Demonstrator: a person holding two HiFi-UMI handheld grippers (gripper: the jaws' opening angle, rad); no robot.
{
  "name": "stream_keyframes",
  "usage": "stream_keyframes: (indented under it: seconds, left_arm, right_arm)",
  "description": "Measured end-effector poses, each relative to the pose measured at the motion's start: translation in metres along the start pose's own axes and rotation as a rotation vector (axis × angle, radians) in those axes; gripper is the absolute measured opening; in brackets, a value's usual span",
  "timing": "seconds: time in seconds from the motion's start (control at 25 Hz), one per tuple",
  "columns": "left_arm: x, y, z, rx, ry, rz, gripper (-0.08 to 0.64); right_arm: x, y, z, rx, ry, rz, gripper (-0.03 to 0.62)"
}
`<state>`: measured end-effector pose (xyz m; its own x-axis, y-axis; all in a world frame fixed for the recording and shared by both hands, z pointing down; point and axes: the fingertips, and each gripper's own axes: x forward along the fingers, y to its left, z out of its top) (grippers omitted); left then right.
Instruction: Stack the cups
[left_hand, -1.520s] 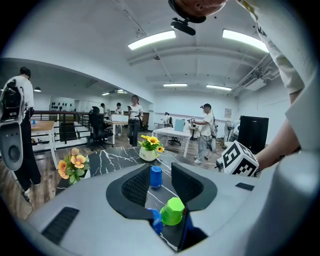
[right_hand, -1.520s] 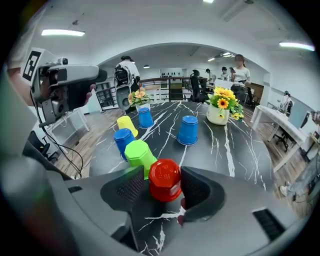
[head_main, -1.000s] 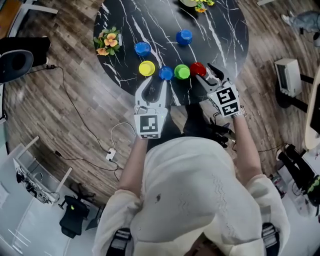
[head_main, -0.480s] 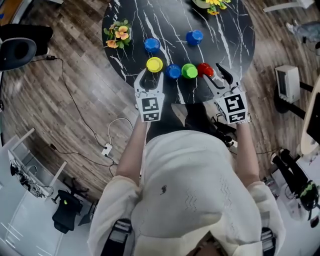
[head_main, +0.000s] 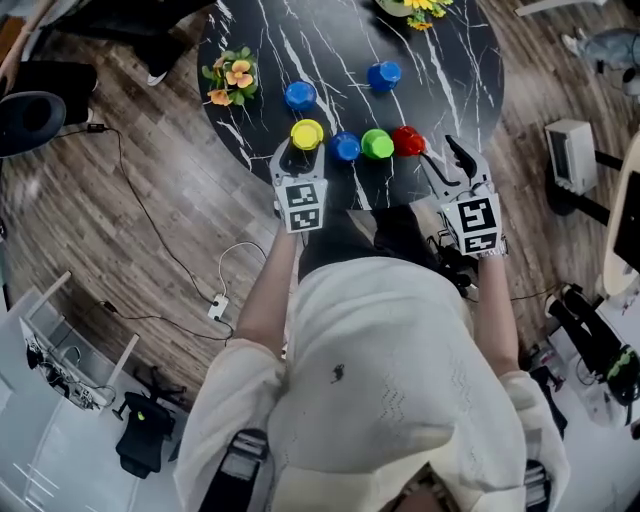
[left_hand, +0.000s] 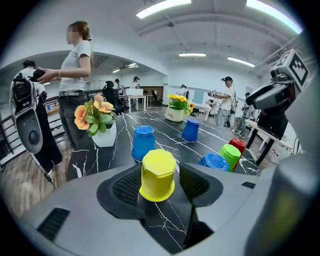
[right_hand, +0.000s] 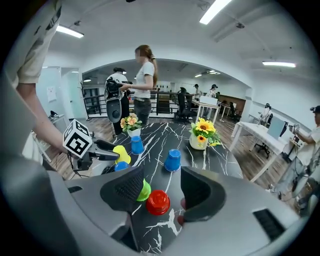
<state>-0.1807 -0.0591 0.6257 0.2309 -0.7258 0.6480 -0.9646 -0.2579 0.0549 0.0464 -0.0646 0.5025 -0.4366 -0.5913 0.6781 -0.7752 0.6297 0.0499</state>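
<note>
- The left claw (head_main: 302, 150) has just been opening and stands spread around the upside-down yellow plastic cup (left_hand: 158, 172), its pads clear of the cup.
- This cup sits on the round black white-veined table (head_main: 440, 70).
- The right claw (head_main: 445, 160) is spread and empty, near the upside-down red plastic cup (head_main: 408, 140).

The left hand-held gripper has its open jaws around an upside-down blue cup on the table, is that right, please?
Not quite: the left gripper view shows the left hand-held gripper, whose jaws have just been opening, around the upside-down yellow cup on the table, not a blue one.
</note>
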Motion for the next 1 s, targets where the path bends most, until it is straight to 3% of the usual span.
stream_keyframes:
  seconds: [0.4,1.0]
  left_arm:
    - [-0.007,0.000,0.019,-0.021,-0.035,0.014,0.230]
    - [-0.061,-0.034,0.073,0.088,-0.082,-0.027,0.229]
  right_arm:
    - [-0.008,-0.003,-0.007,-0.002,-0.004,-0.022,0.239]
    - [-0.036,-0.005,0.002,-0.027,-0.071,-0.017,0.236]
